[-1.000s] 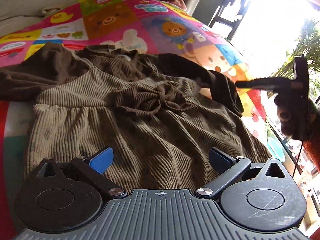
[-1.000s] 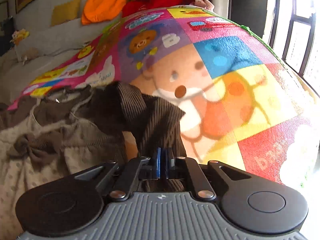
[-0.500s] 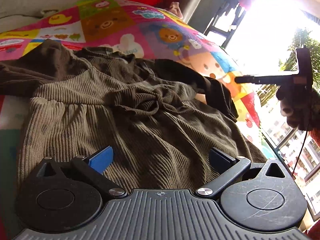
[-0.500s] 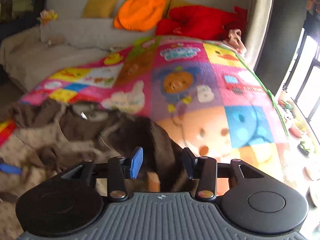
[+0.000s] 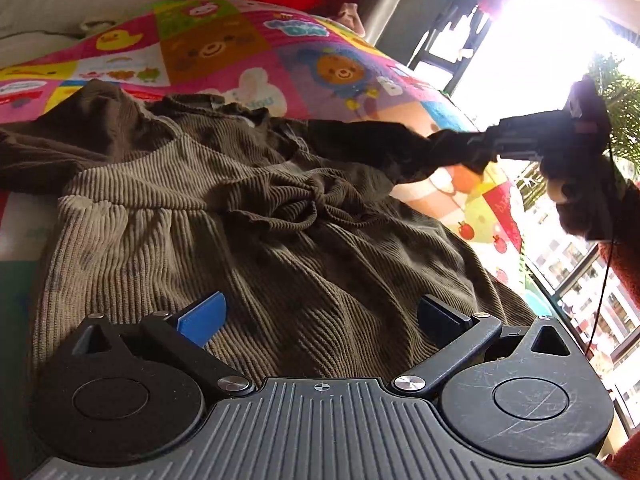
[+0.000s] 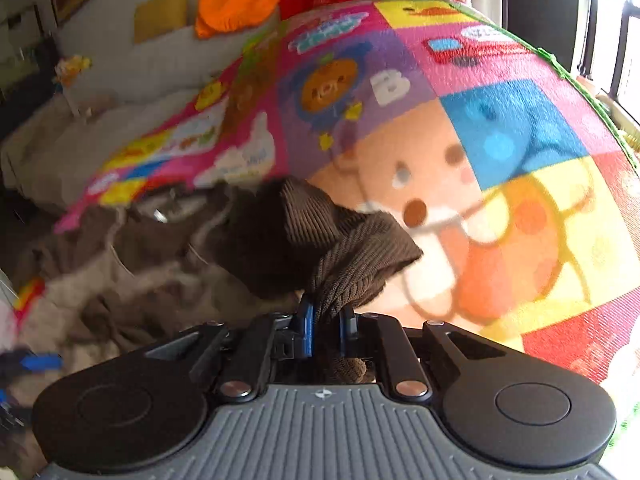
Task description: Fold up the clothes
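Right gripper [image 6: 326, 322] clamped on brown corduroy dress [image 5: 260, 240] sleeve [image 6: 344, 256], lifted off mat [image 6: 500, 140]; left gripper [image 5: 320, 316] wide open, holding nothing.

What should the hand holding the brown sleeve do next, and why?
Probably carry the sleeve across onto the dress. The right gripper is shut on the sleeve's end and holds it lifted off the mat, while the left gripper is open over the skirt.

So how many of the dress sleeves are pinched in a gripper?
1. The right gripper clamps one dark sleeve, lifted toward the window side. The other sleeve lies loose on the mat; the left gripper is open.
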